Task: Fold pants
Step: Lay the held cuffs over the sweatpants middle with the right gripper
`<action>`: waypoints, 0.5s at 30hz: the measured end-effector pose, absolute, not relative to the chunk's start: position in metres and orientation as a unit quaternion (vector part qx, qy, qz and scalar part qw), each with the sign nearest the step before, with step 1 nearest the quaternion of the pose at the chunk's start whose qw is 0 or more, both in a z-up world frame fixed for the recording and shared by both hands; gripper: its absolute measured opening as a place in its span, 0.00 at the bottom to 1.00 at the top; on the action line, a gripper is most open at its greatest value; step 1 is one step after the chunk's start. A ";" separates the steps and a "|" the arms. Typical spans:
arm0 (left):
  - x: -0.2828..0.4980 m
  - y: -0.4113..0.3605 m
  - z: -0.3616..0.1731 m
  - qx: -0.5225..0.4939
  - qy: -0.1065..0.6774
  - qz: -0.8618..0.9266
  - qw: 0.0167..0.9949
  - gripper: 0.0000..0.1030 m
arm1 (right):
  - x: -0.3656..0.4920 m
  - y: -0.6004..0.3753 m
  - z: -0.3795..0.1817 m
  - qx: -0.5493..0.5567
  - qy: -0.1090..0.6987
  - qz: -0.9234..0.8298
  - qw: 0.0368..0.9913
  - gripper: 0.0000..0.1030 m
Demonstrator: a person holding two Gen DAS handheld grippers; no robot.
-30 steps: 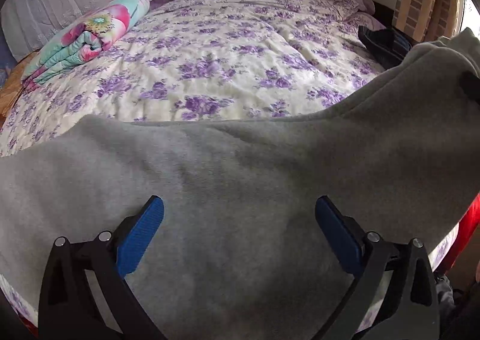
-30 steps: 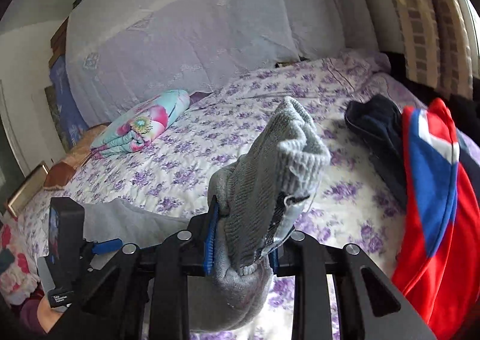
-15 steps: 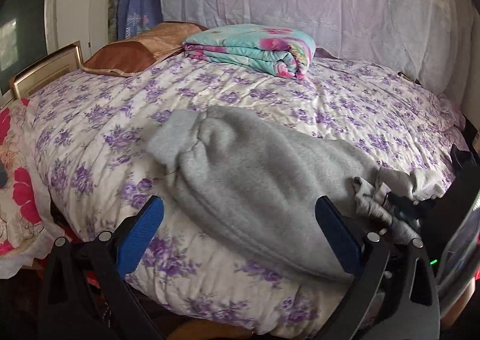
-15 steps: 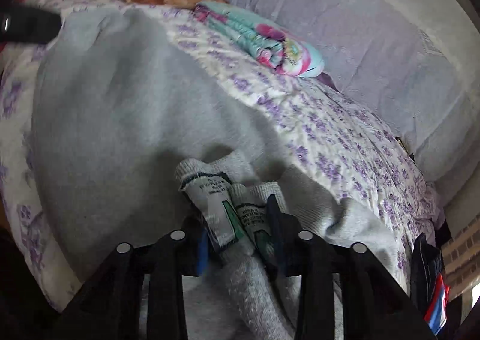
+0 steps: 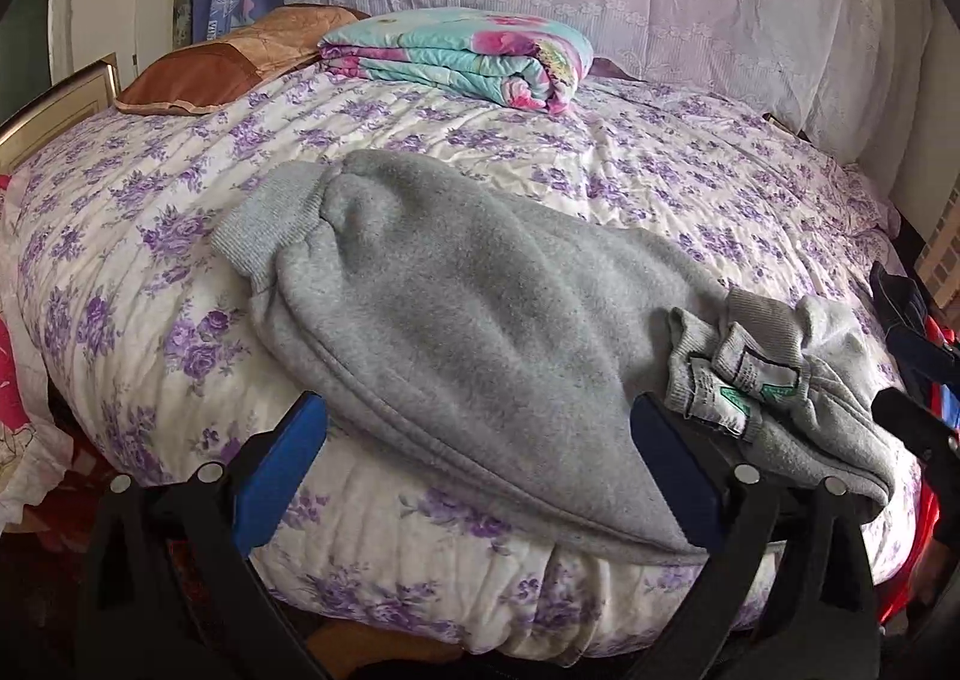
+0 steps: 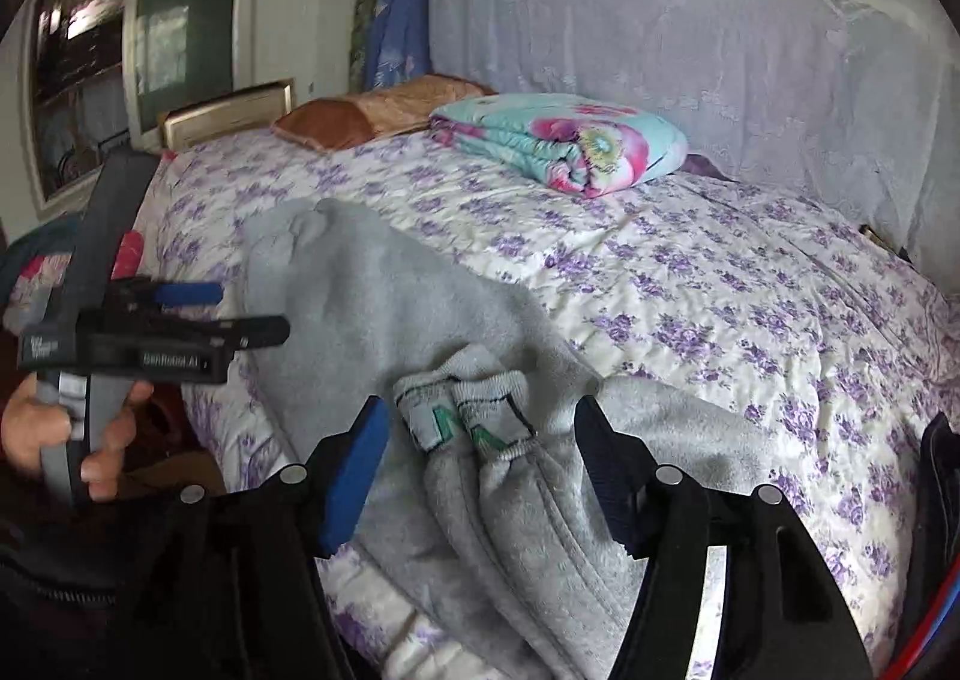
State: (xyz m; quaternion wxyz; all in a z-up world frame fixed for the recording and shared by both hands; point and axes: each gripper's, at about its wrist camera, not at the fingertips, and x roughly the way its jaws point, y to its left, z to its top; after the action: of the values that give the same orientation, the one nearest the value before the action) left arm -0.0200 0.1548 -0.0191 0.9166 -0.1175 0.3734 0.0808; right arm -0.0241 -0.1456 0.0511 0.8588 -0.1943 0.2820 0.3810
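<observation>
Your left gripper [image 5: 477, 452] and right gripper [image 6: 480, 455]: both spread, empty. One pair of grey sweatpants [image 5: 456, 332] lies frame centre, one folded floral blanket [image 5: 462, 56] above.

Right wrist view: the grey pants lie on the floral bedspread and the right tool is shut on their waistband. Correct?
Not quite. The grey pants do lie on the floral bedspread, but the right tool is open, its fingers either side of the waistband without gripping it. The right wrist view shows it.
</observation>
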 end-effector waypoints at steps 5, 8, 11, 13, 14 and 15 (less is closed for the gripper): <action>-0.017 0.147 -0.023 -0.115 0.379 0.076 0.915 0.96 | -0.039 -0.124 0.017 -0.307 0.251 0.369 0.840 0.56; -0.019 0.146 -0.024 -0.115 0.379 0.077 0.915 0.96 | -0.021 -0.120 0.021 -0.285 0.273 0.367 0.843 0.50; -0.023 0.148 -0.024 -0.112 0.379 0.081 0.915 0.96 | 0.004 -0.116 0.011 -0.288 0.332 0.362 0.822 0.50; -0.025 0.151 -0.025 -0.116 0.381 0.082 0.914 0.96 | 0.013 -0.115 -0.002 -0.297 0.358 0.356 0.810 0.49; -0.024 0.153 -0.027 -0.119 0.382 0.082 0.913 0.96 | 0.018 -0.116 -0.008 -0.293 0.374 0.349 0.808 0.30; -0.024 0.154 -0.028 -0.123 0.384 0.081 0.912 0.96 | 0.024 -0.118 -0.013 -0.277 0.392 0.352 0.804 0.31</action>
State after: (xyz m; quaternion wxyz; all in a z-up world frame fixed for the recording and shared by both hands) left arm -0.0240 0.1538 -0.0282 0.9116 -0.1228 0.3839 0.0812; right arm 0.0237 -0.1184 -0.0126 0.8038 -0.2765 0.3916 0.3523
